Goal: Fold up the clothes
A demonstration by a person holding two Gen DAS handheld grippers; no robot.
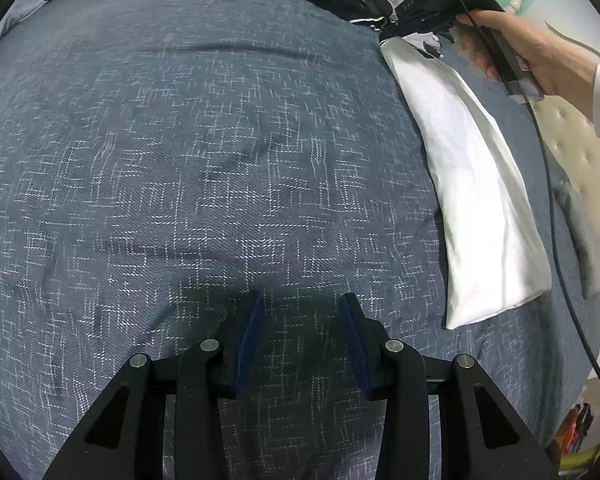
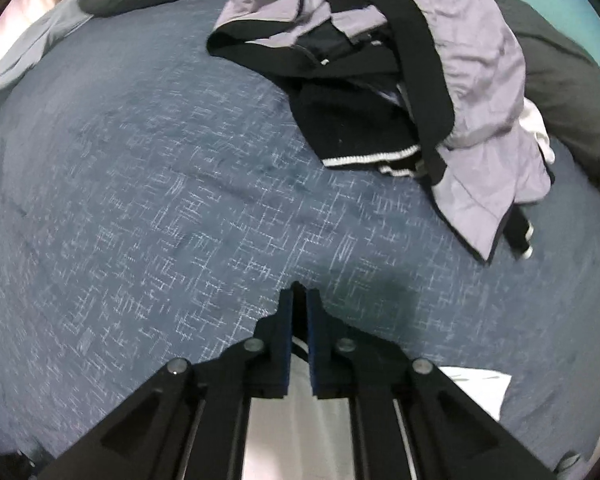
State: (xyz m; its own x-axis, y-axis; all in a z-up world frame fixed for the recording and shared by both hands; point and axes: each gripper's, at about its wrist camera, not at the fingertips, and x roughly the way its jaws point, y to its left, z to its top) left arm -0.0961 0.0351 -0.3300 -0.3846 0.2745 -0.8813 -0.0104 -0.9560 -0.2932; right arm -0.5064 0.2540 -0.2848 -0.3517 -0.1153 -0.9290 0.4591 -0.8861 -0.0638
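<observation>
The left gripper (image 1: 300,300) points steeply down, fingers apart. The right gripper (image 2: 299,294), held by a hand (image 1: 512,46), has its fingers pinched together.

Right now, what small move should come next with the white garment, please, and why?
Probably lift the right gripper, drawing the pinched end towards the near end. Its jaws look shut on the far end of the white garment, which lies flat on the bedspread, and the left gripper hangs open, empty.

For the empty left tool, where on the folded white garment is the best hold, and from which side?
Grip the near short end of the white garment, at its free corner. It lies flat on the bedspread with that edge nearest the left tool, which is open. Come in low from the bedspread side; the right tool is at the far end.
</observation>
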